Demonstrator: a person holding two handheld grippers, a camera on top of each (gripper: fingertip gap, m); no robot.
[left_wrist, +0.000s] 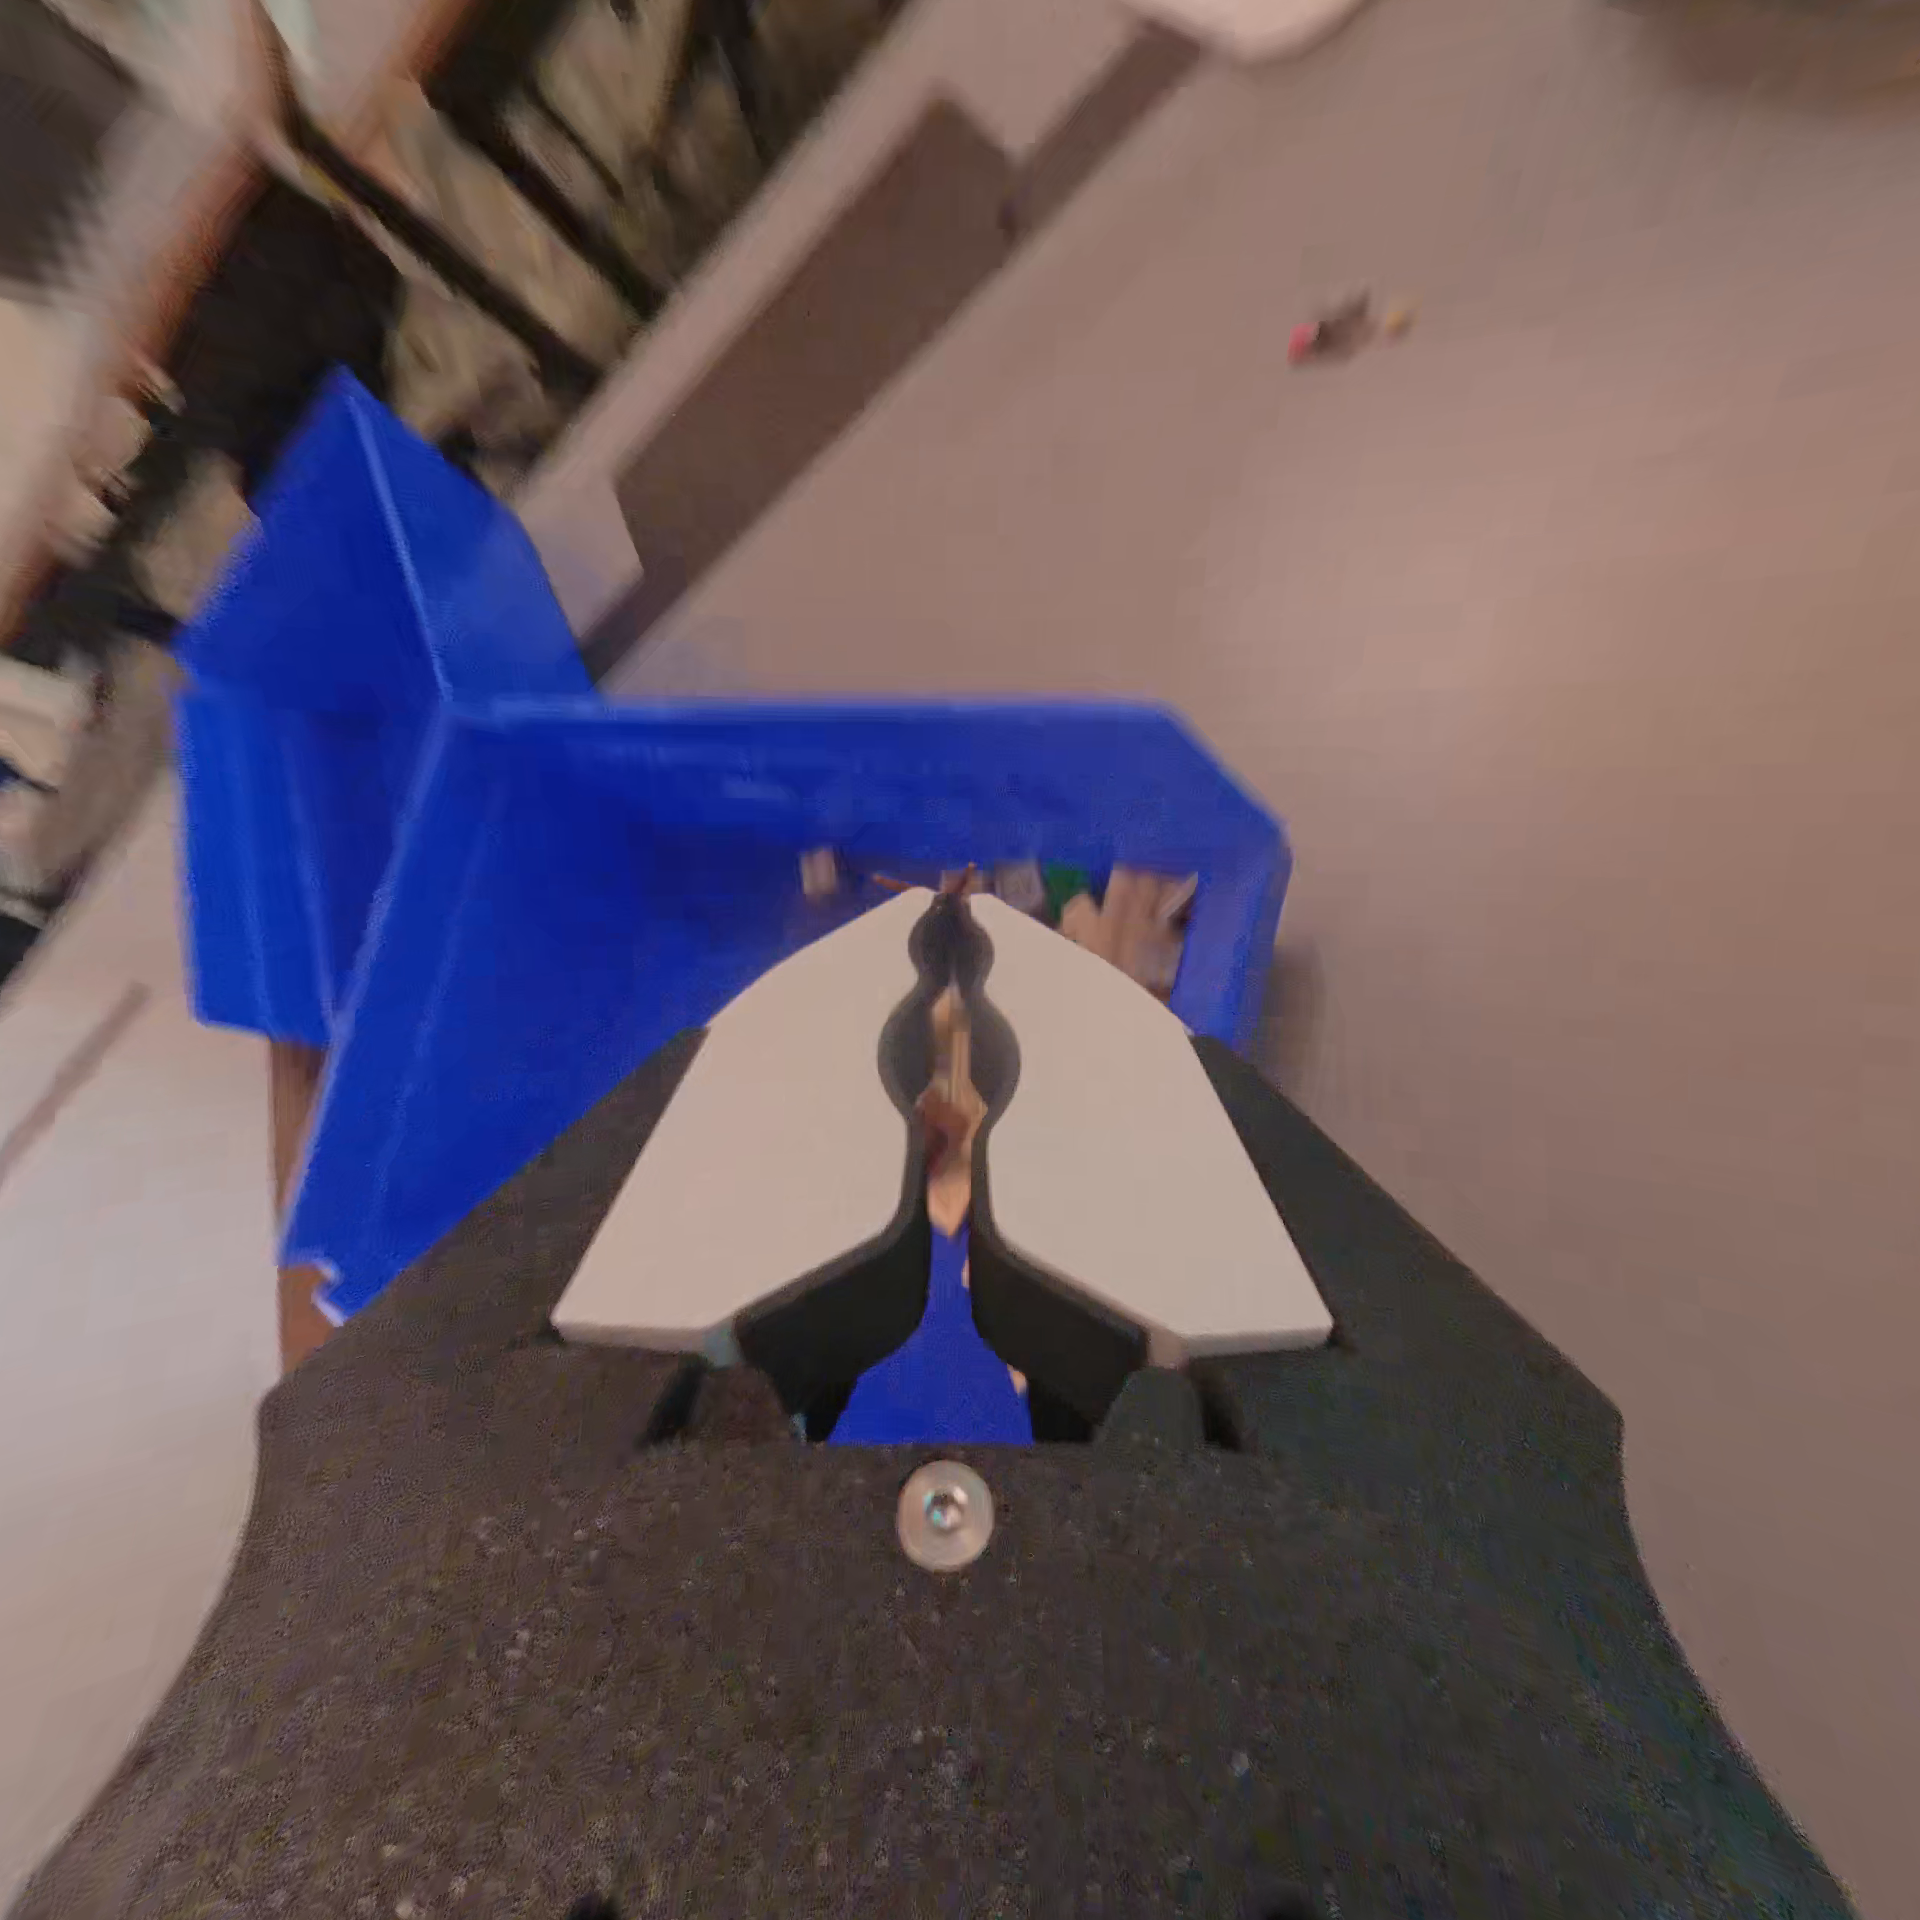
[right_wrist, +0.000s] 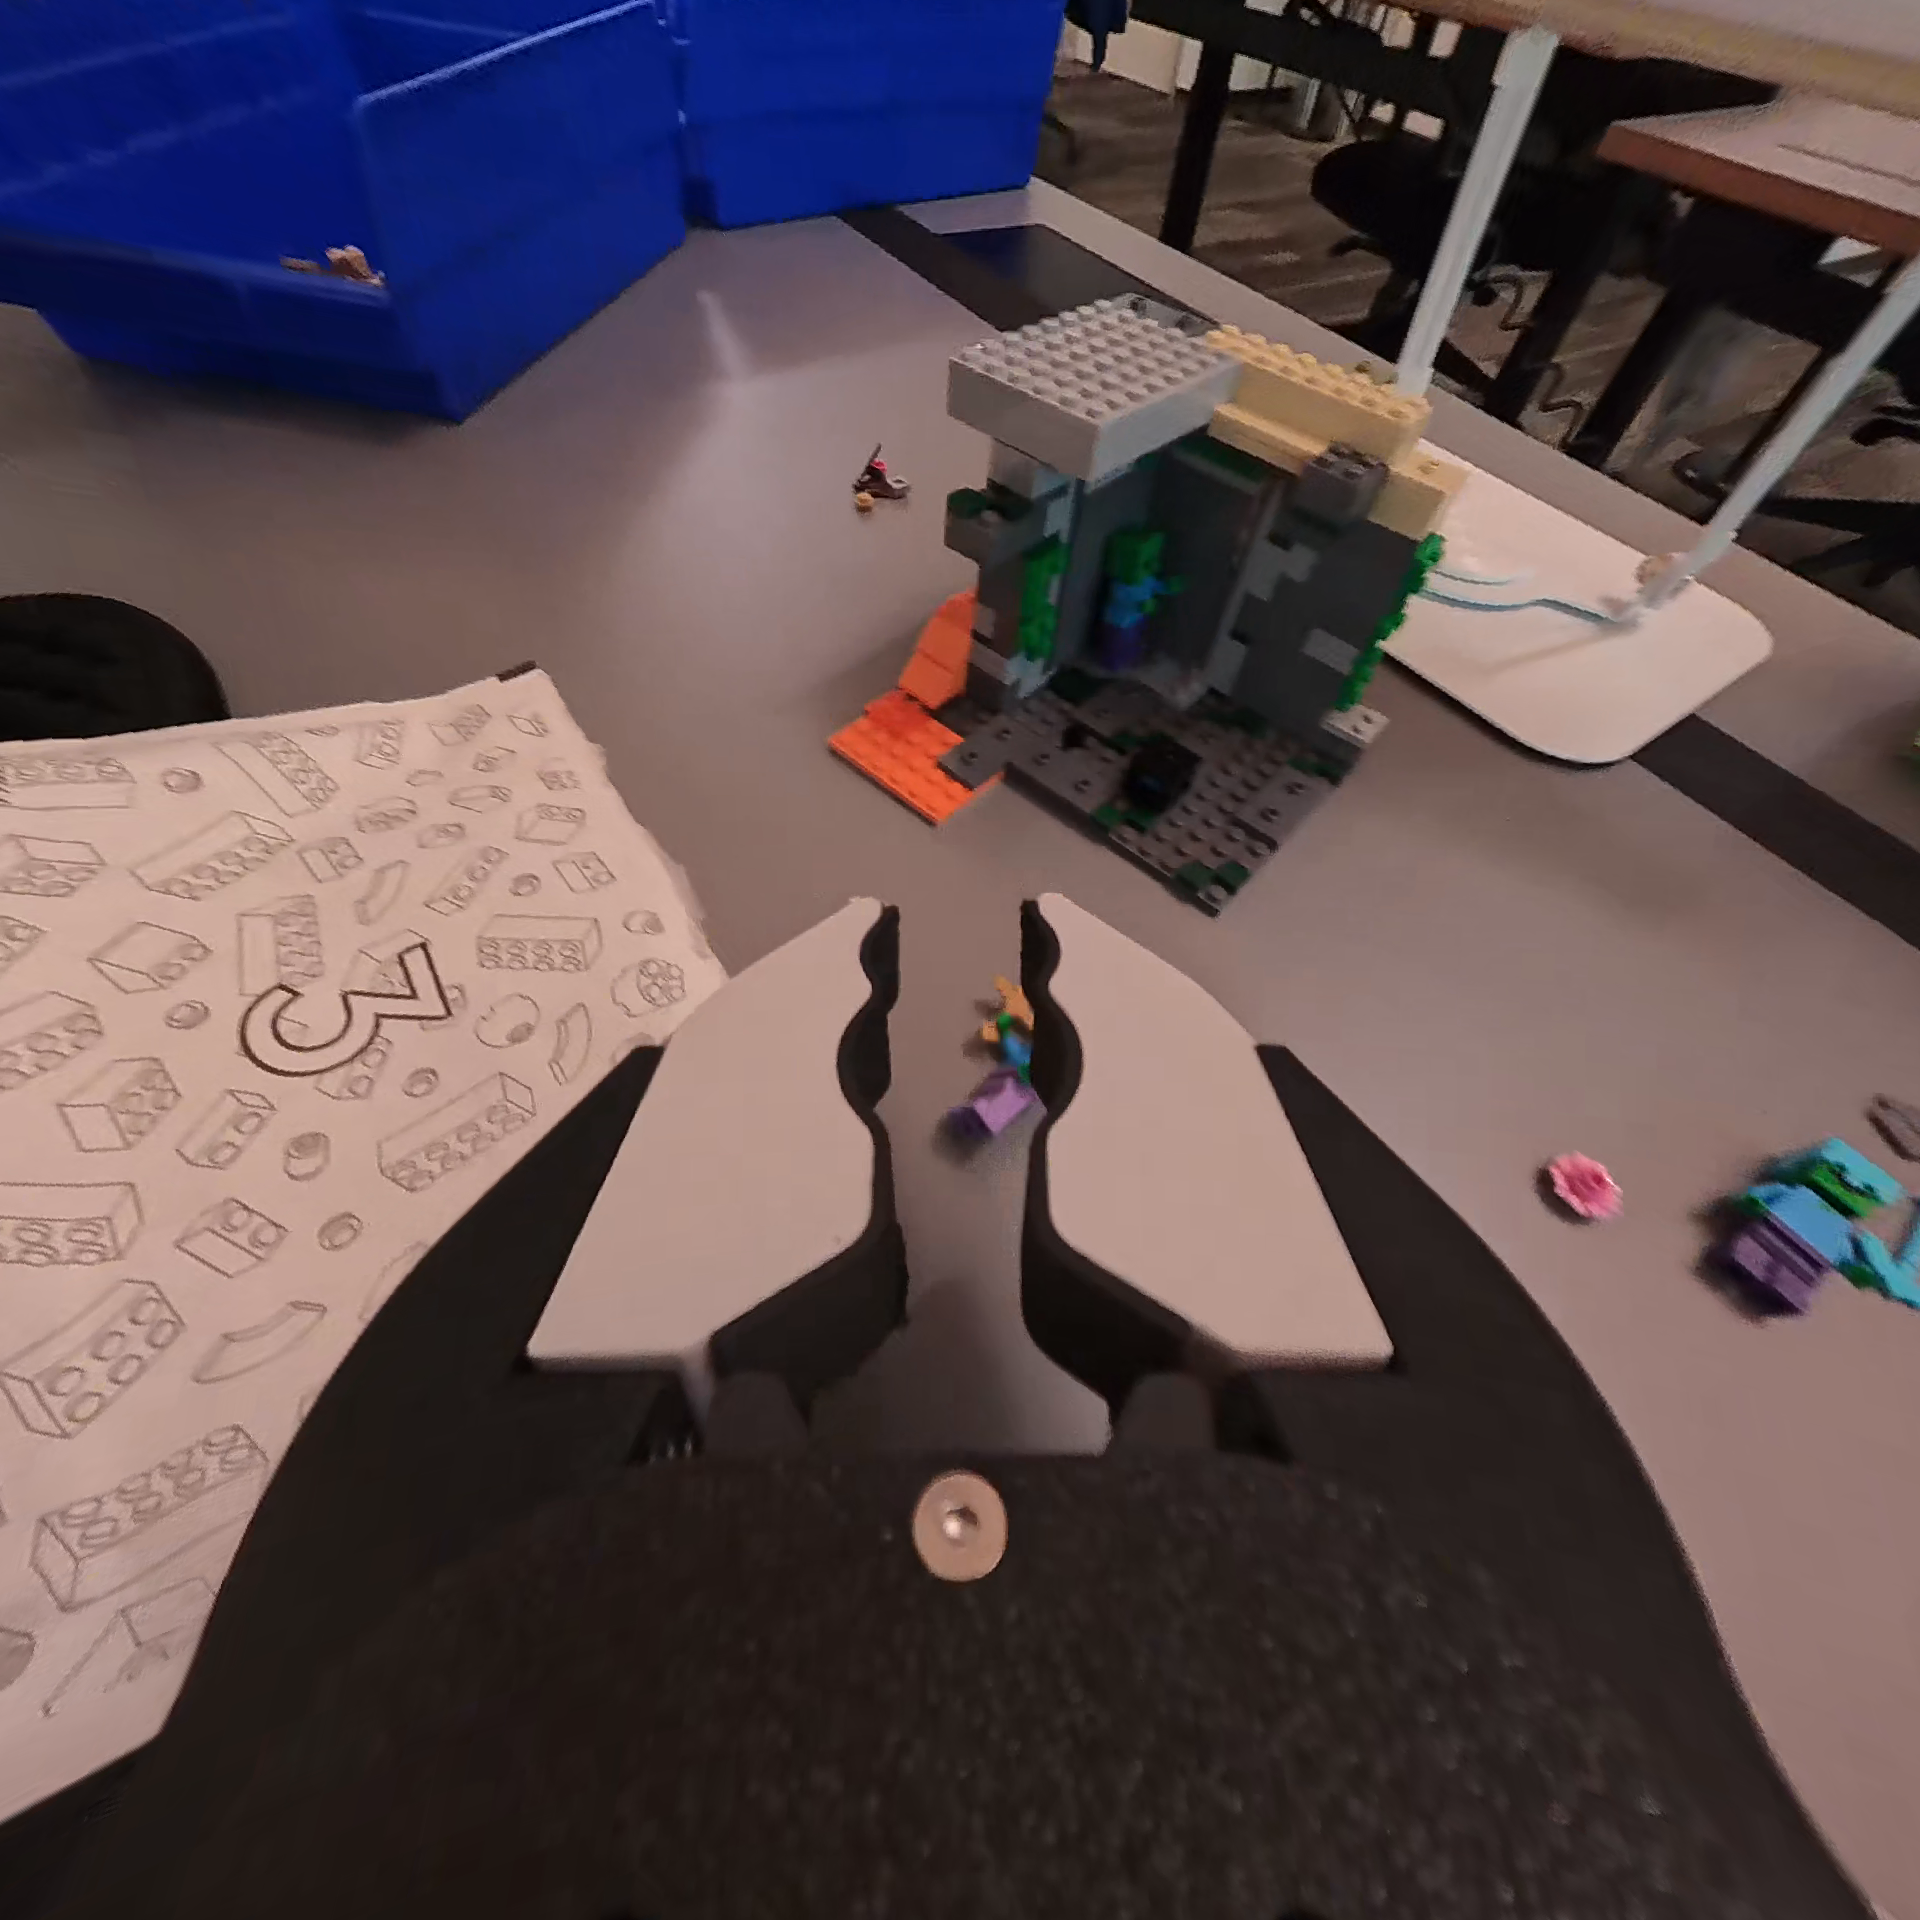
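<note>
Left gripper (left_wrist: 954, 904) clenched on a tan piece (left_wrist: 951, 1132) over the blue bin (left_wrist: 582, 883), right gripper (right_wrist: 954, 920) released around a small brick figure (right_wrist: 1000, 1070) on the bench (right_wrist: 623, 499).

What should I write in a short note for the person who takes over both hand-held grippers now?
Left hand-held gripper: shut on a thin tan piece, over the blue bin that holds small bricks.
Right hand-held gripper: open, empty, low over the grey table; a small purple and green figure lies between its fingers.
Nearby: brick building, printed paper bag, pink flower piece, second figure.
</note>
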